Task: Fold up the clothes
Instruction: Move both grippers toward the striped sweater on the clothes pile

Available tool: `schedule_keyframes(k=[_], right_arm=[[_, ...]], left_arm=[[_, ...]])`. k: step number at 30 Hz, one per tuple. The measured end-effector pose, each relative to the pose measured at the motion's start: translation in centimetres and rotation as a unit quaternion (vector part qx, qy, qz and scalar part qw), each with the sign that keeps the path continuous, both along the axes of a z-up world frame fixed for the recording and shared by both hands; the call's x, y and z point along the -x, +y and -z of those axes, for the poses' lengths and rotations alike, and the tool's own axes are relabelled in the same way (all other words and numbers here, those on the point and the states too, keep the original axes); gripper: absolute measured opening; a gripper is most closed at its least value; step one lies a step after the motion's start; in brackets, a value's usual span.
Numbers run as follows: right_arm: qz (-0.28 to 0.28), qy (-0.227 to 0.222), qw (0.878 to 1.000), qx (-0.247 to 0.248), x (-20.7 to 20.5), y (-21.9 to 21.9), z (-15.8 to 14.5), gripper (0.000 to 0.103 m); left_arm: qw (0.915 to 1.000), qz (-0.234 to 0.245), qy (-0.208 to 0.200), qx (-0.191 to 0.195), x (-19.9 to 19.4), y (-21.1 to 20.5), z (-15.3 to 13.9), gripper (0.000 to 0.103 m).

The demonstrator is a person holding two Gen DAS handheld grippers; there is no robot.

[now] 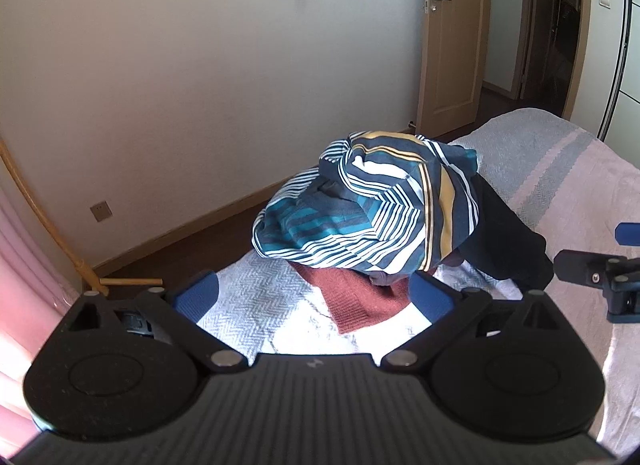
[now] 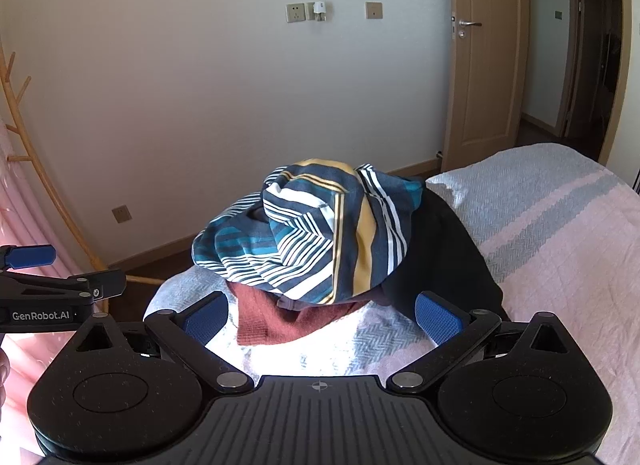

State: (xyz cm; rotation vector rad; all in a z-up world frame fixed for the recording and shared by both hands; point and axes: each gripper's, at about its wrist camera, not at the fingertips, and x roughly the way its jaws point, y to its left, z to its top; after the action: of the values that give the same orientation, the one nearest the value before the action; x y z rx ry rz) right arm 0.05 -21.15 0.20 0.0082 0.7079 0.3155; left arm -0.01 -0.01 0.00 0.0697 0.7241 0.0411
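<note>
while both grippers gape, clothes pile (image 1: 368, 217) lies beyond fingers (image 1: 430, 297).

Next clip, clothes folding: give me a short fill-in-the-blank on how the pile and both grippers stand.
1. The striped garment lies ____ the pile.
2. The rust-red garment lies ____ the striped one.
3. Both the left gripper and the right gripper are ____, holding nothing.
4. The pile sits on a ____.

Missing words: on top of; under; open; bed
</note>
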Motion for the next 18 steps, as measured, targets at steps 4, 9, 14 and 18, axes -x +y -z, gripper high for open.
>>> schedule_keyframes(k=[4, 9, 14, 18], right_arm=[[-0.002, -0.004, 1.0, -0.003, 0.6, -0.3, 0.1, 0.102], [-0.002, 0.005, 1.0, 0.002, 0.5, -0.2, 0.2, 0.102], [-0.003, 0.007, 1.0, 0.003, 1.1, 0.1, 0.1, 0.102], [-0.005, 0.009, 1.0, 0.005, 1.2, 0.3, 0.2, 0.102]], left_arm=[[0.9999, 0.009, -0.005, -0.002, 0.4, -0.5, 0.0, 0.1], [0.9995, 0.013, -0.024, -0.017, 3.5, -3.1, 0.8, 0.1], [0.9999, 0.016, -0.004, 0.0, 3.3, -2.3, 0.9, 0.1], [0.9999, 0.015, 0.001, 0.005, 3.0, -2.1, 1.1, 0.1]])
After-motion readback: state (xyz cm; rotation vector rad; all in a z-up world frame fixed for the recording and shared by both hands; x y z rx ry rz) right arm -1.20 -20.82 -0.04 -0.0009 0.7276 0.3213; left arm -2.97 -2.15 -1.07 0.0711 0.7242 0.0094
